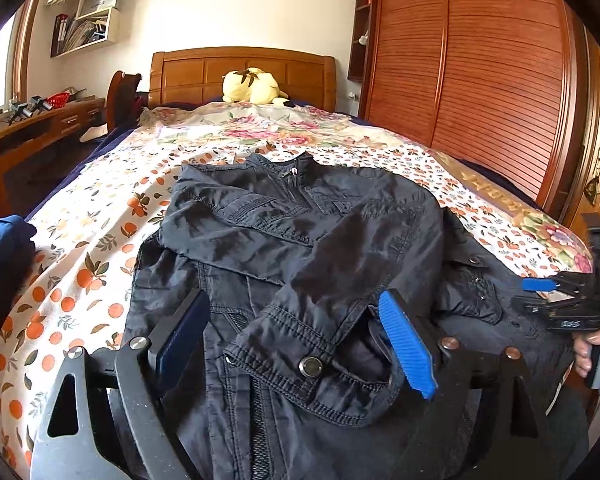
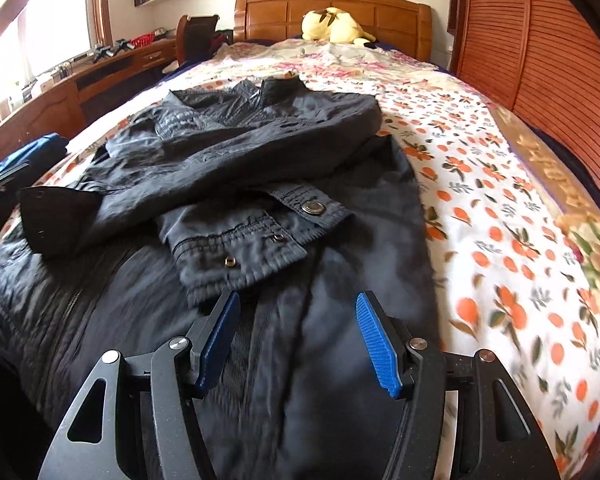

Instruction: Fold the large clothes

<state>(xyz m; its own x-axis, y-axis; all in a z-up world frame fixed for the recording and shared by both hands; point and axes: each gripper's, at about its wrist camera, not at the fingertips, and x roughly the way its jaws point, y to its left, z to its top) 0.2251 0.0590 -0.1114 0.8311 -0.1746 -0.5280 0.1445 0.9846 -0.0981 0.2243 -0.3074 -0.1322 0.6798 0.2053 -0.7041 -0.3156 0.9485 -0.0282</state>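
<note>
A dark navy zip-up jacket [image 1: 300,240] lies on the floral-sheeted bed [image 1: 100,216], sleeves folded across. The left gripper [image 1: 296,344] fingers stand wide around a cuff at six o'clock; the right gripper [image 2: 298,344] fingers gape empty.

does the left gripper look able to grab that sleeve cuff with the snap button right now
Probably yes. The left gripper stands open with the sleeve cuff lying between its fingers on top of the dark jacket. Nothing covers the cuff, and the right gripper stays off to the side.

Matt crinkled cloth jacket [image 1: 300,240] (metal snaps)
</note>
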